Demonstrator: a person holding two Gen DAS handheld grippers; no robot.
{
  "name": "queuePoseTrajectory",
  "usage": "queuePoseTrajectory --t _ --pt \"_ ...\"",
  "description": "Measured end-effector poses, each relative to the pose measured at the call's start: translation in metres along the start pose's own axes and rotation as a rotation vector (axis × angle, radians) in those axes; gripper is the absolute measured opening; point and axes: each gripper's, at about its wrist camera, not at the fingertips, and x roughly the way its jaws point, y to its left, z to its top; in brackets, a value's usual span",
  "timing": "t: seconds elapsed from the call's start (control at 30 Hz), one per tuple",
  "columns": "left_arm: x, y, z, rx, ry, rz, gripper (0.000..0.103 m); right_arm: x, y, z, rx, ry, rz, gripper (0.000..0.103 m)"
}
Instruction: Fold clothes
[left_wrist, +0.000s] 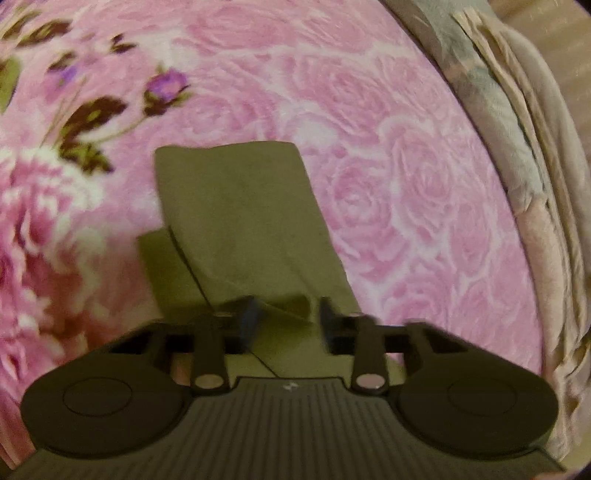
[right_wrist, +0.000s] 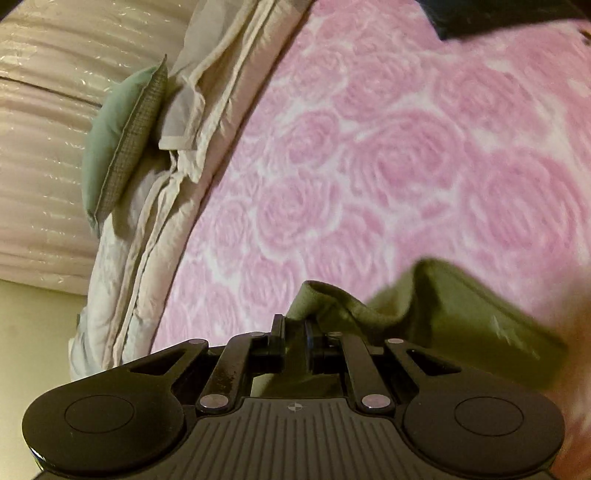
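Observation:
An olive-green garment (left_wrist: 240, 214) lies folded into a long strip on a pink rose-patterned blanket (left_wrist: 388, 122). My left gripper (left_wrist: 289, 319) points down at its near end. Its fingers stand apart, and a raised ridge of the cloth lies between them. In the right wrist view, my right gripper (right_wrist: 295, 332) is shut on a bunched edge of the same olive garment (right_wrist: 461, 314). The cloth is lifted off the blanket (right_wrist: 388, 147) and sags away to the right. Both views are blurred.
Crumpled beige bedding (left_wrist: 535, 192) runs along the blanket's right edge, and appears as layered sheets (right_wrist: 159, 229) in the right wrist view. A pale green cushion (right_wrist: 110, 140) leans there against a ribbed beige surface (right_wrist: 37, 147). A dark shape (right_wrist: 498, 18) sits at the top right.

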Motion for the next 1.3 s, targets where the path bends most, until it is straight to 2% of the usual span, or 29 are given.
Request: queuePoseTrajectory --t 0.13,0.33,0.37,0.43,0.47,0.5,0.53,0.57,0.6,0.77,0.8,0.9,1.0,1.07,1.17,1.23,1.3 --pt "-0.013 -0.018 0.012 0.034 -0.047 -0.039 0.0 0.011 0.02 0.025 -0.059 -0.045 0.008 0.005" --pt "-0.032 -0.101 0.054 0.22 -0.177 -0.132 0.0 0.029 0.047 0.084 -0.116 -0.152 0.028 0.005" --pt "-0.03 -0.118 0.059 0.268 -0.19 -0.145 0.0 0.035 0.05 0.094 -0.125 -0.17 0.001 0.005" --pt "-0.02 -0.147 0.063 0.357 -0.155 -0.163 0.0 0.051 0.051 0.112 -0.128 -0.191 -0.082 0.006" --pt "-0.015 -0.153 0.059 0.399 -0.131 -0.152 0.004 0.063 0.045 0.122 -0.119 -0.17 -0.125 0.006" --pt "-0.011 -0.16 0.055 0.441 -0.108 -0.14 0.014 0.073 0.04 0.129 -0.111 -0.137 -0.154 0.014" --pt "-0.007 -0.165 0.05 0.487 -0.085 -0.124 0.021 0.08 0.038 0.131 -0.124 -0.116 -0.187 0.043" --pt "-0.005 -0.165 0.043 0.544 -0.06 -0.096 0.033 0.086 0.036 0.133 -0.139 -0.095 -0.22 0.066" --pt "-0.004 -0.164 0.036 0.6 -0.039 -0.068 0.035 0.088 0.037 0.129 -0.195 -0.085 -0.235 0.09" --pt "-0.004 -0.137 0.014 0.809 0.006 0.052 0.041 0.096 0.043 0.106 -0.488 -0.037 -0.304 0.09" --pt "0.0 -0.134 0.012 0.849 0.019 0.069 0.042 0.103 0.044 0.101 -0.545 -0.003 -0.318 0.09" --pt "0.016 -0.131 0.008 1.005 0.028 0.103 0.048 0.128 0.053 0.087 -0.768 0.07 -0.375 0.09" --pt "0.038 -0.133 0.007 1.16 0.059 0.133 0.048 0.152 0.062 0.074 -0.994 0.111 -0.379 0.089" --pt "0.052 -0.133 0.006 1.253 0.085 0.148 0.048 0.167 0.064 0.075 -1.069 0.124 -0.371 0.089" --pt "0.066 -0.125 0.005 1.289 0.122 0.135 0.047 0.186 0.062 0.087 -1.086 0.132 -0.37 0.089" --pt "0.065 -0.12 0.008 1.251 0.124 0.104 0.041 0.198 0.058 0.096 -1.067 0.135 -0.368 0.089" --pt "0.06 -0.116 0.006 1.225 0.129 0.064 0.022 0.21 0.051 0.106 -1.013 0.143 -0.366 0.089"
